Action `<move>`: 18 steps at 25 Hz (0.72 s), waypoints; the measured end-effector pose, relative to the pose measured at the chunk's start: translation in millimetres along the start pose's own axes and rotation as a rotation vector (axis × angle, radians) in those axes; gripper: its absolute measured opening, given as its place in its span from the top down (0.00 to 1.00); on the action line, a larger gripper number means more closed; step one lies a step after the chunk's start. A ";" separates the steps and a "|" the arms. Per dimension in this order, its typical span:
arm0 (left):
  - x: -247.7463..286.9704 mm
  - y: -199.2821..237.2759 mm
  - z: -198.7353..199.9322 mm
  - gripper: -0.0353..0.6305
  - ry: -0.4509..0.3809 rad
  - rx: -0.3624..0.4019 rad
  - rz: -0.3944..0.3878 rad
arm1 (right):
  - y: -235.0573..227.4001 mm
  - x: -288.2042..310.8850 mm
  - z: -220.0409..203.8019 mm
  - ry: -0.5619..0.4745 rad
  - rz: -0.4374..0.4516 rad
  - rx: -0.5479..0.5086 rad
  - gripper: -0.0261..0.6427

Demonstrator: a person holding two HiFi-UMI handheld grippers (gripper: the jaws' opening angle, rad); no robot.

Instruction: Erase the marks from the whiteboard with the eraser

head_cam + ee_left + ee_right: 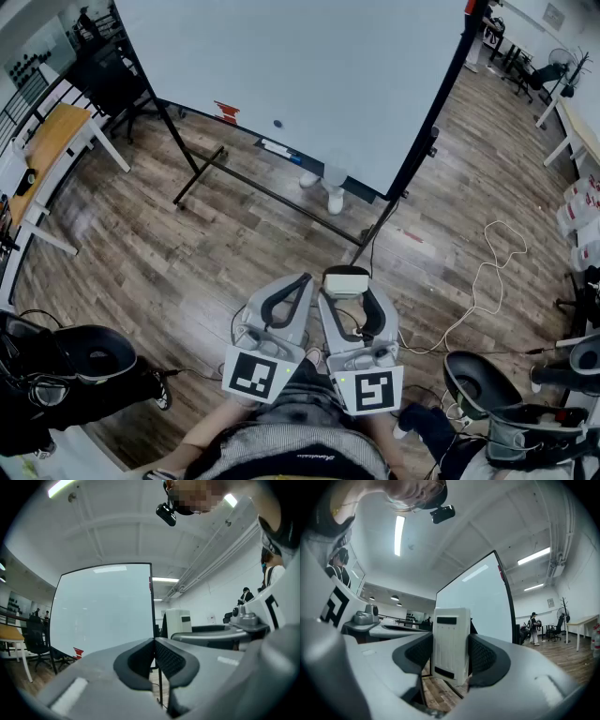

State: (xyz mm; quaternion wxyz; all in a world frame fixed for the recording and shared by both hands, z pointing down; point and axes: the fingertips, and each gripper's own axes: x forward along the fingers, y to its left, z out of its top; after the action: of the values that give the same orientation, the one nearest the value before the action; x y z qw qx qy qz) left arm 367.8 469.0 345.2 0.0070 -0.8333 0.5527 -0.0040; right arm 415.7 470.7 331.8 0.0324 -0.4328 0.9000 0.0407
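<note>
The right gripper (451, 654) pinches the white plastic block eraser (450, 641) tight between its fingers, ready for rubbing, while the left gripper (154, 642) is squeezed together empty, and the big white whiteboard (309, 84) stands well ahead of both.

whiteboard (300, 84): smooth, glossy | eraser (450, 644): white ribbed plastic | floor (234, 253): wood

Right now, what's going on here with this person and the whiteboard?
A person stands back from the whiteboard, a tool in each hand. The right tool is clamped on a white eraser; the left tool is shut with nothing in it. A red mark and a small dark dot sit near the board's lower edge, not yet wiped.
</note>
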 end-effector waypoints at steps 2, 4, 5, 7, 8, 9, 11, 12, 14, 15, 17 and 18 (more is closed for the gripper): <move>1.8 2.2 -0.7 0.94 -0.008 0.000 0.001 | -3.2 2.8 -4.6 0.001 -0.009 0.010 0.60; 2.5 5.1 -1.9 0.94 -0.008 -0.005 0.004 | -5.4 5.9 -9.2 0.012 -0.013 0.019 0.60; 2.5 7.8 -3.2 0.94 -0.004 -0.012 0.008 | -5.3 8.3 -10.9 0.019 -0.009 0.023 0.60; 4.3 17.0 -7.4 0.94 0.013 -0.022 0.017 | -4.9 16.1 -13.5 0.029 -0.001 0.028 0.60; 6.7 23.0 -9.8 0.94 0.022 -0.025 0.020 | -5.8 21.3 -15.2 0.033 -0.003 0.028 0.60; 9.8 29.3 -11.8 0.94 0.027 -0.028 0.021 | -7.1 27.2 -16.7 0.035 -0.006 0.028 0.60; 17.1 42.1 -13.6 0.94 0.028 -0.028 0.019 | -8.9 40.5 -18.4 0.034 -0.010 0.025 0.60; 21.4 49.0 -13.7 0.94 0.026 -0.026 0.015 | -9.5 48.3 -18.9 0.034 -0.013 0.022 0.60; 32.4 63.6 -12.2 0.94 0.018 -0.024 0.002 | -11.5 66.2 -19.2 0.031 -0.023 0.019 0.60; 38.7 71.2 -11.1 0.94 0.013 -0.023 -0.007 | -13.4 76.1 -18.8 0.026 -0.033 0.017 0.60; 51.7 86.0 -8.7 0.94 -0.001 -0.011 -0.035 | -16.9 96.5 -17.6 0.011 -0.055 0.010 0.60; 57.7 92.6 -7.3 0.94 -0.010 -0.003 -0.051 | -18.0 106.3 -17.4 0.003 -0.066 0.006 0.60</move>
State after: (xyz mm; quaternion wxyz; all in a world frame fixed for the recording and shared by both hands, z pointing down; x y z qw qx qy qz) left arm 304.9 379.9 350.9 0.0083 -0.8473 0.5311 0.0009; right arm 363.1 375.3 338.3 0.0334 -0.4621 0.8855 0.0364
